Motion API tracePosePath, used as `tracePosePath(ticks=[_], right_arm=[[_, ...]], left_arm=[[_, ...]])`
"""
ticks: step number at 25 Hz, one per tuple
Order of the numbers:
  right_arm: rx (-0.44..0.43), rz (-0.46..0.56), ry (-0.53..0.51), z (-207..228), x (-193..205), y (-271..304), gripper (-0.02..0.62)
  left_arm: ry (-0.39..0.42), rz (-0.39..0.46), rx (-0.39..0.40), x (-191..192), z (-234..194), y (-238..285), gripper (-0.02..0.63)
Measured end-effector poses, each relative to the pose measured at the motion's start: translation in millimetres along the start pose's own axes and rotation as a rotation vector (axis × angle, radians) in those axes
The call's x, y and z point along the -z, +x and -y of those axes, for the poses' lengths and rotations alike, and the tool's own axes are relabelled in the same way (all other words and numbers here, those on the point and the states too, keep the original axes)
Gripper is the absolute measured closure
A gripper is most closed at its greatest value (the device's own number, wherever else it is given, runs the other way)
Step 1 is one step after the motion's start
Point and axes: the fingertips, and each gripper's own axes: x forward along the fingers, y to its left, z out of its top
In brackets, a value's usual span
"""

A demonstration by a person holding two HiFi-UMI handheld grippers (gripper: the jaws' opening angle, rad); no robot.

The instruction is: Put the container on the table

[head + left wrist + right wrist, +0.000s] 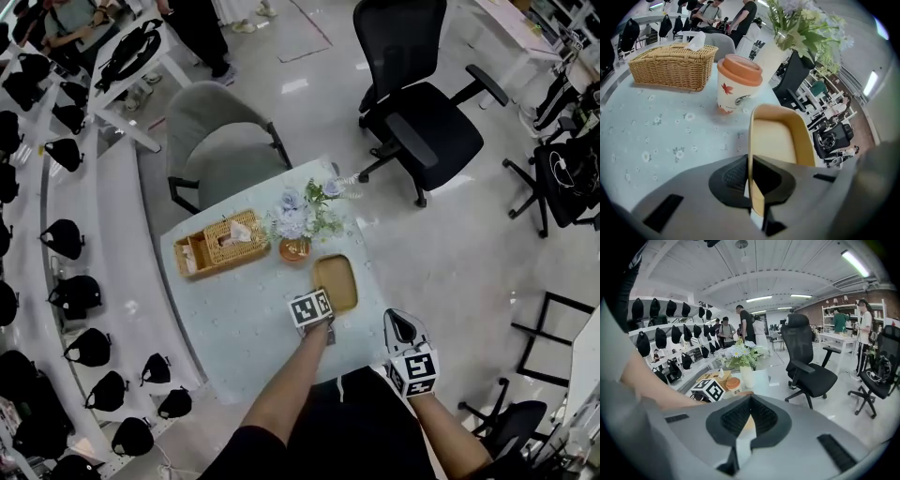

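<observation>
Our left gripper [750,174] clamps the yellow container [776,138] by its near rim at the table's [234,309] right side; our right gripper [750,401] hangs closed, empty.

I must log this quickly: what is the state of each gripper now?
Left gripper: closed on the wall of the tan container.
Right gripper: closed, holding nothing.

It was an open-plan office: black mesh swivel chairs [417,122] stood on a glossy pale floor [469,253], and people [840,320] stood at long white desks [834,338].
</observation>
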Motion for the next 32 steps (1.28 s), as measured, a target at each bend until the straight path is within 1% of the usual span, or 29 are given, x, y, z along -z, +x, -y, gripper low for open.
tracePosePath(ticks=[4,7,10,15,19,20,21,22,27,32], right_arm=[[0.000,-0.021,0.005,3.9,1.8,4.9,0.597],[0.000,-0.031,0.003,6.5,3.1,8.5,0.597],[0.000,-0.037,-0.002,9.6,4.5,10.8,0.597],[-0.009,-0.061,-0.009,10.3,17.2,7.3,0.597],[-0.021,-0.067,-0.012,9.8,18.3,1.2,0.597],[-0.026,-0.064,-0.012,9.4,17.8,-0.2,0.597],[-0.031,-0.060,-0.012,9.2,17.4,-1.7,0.597],[-0.033,-0.055,-0.014,9.3,17.0,-3.3,0.597],[-0.043,-0.029,-0.023,7.5,12.5,-16.2,0.597],[-0.060,-0.001,-0.007,1.0,11.2,-30.6,0.597]], left_arm=[[-0.013,-0.007,0.005,-2.9,1.5,10.3,0.595],[-0.032,-0.009,-0.011,-2.2,-1.9,17.8,0.595],[-0.025,-0.012,-0.028,-1.9,-4.3,25.8,0.595],[-0.043,0.011,-0.029,-1.1,-5.2,30.9,0.594],[-0.036,0.028,-0.027,-3.8,-3.1,29.8,0.589],[-0.030,0.033,-0.023,-5.1,-2.6,29.4,0.560],[-0.023,0.037,-0.016,-6.3,-2.0,29.0,0.496],[-0.016,0.039,-0.009,-7.3,-1.2,28.4,0.482],[0.014,0.066,0.017,-6.8,4.7,15.4,0.440],[0.030,0.127,0.042,-8.8,3.1,-17.0,0.430]])
